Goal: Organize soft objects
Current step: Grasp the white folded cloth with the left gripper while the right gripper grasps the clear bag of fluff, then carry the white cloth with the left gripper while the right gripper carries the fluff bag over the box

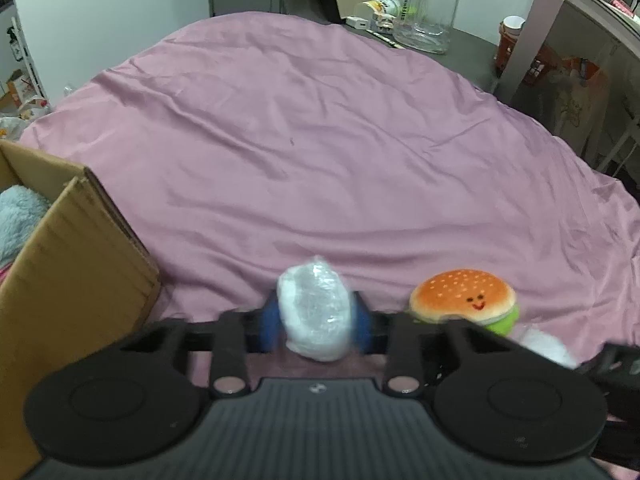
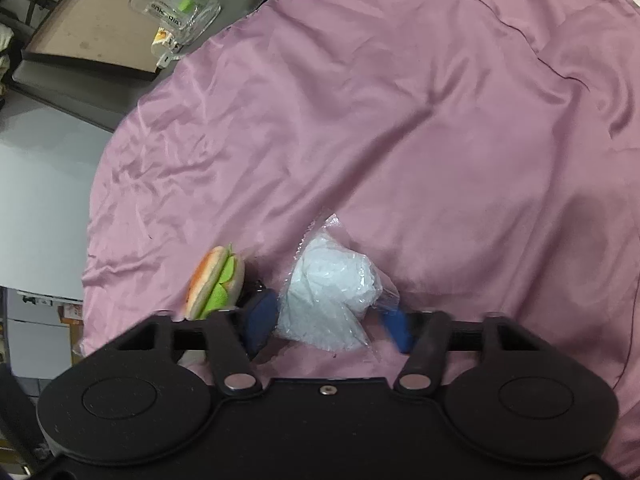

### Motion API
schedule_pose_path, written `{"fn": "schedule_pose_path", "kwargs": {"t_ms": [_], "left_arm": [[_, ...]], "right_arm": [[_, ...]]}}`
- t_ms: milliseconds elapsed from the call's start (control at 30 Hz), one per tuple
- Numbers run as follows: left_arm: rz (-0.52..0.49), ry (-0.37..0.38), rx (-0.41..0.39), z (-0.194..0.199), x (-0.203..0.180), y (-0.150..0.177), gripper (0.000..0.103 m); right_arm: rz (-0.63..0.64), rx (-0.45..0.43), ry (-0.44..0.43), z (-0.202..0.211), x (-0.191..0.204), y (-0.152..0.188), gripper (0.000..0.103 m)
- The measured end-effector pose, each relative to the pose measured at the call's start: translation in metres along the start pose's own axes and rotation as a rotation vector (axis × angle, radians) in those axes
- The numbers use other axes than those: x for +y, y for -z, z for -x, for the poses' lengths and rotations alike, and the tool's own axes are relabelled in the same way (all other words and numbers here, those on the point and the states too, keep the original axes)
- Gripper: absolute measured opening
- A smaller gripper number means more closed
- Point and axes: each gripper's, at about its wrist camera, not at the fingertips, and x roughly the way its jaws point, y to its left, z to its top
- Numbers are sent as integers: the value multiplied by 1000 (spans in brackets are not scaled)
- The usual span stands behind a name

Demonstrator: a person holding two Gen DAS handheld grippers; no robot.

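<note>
Left gripper (image 1: 316, 320) jaws are pinched on a white plastic-wrapped soft bundle (image 1: 314, 312). Open cardboard box (image 1: 80, 264) is left of it. Right gripper (image 2: 326, 320) jaws are around a pale-blue bagged soft item (image 2: 332, 300) on the pink sheet (image 2: 400, 120), contact unclear. Plush burger toy (image 1: 466, 296) sits between.

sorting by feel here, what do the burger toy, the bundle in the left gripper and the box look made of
Burger toy: plush fabric, matte, stitched face. White bundle: something soft wrapped in clear, glossy, crinkled plastic film, contents unclear. Box: brown corrugated cardboard, ridged surface.
</note>
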Motion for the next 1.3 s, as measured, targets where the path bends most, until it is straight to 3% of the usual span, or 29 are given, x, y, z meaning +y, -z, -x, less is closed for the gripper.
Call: {"fn": "schedule_pose_path", "kwargs": {"t_ms": [133,833,1300], "left_arm": [[3,38,-11,14,-2,-2,32],[-1,118,-98,116,34,5,32],[33,99,-139,170,99,9,32]], "right_arm": [[42,-21,10,4,6,3,33],[-26,-168,-38,70,-8,30,31],[152,-214,-129,96,44,68,31]]}}
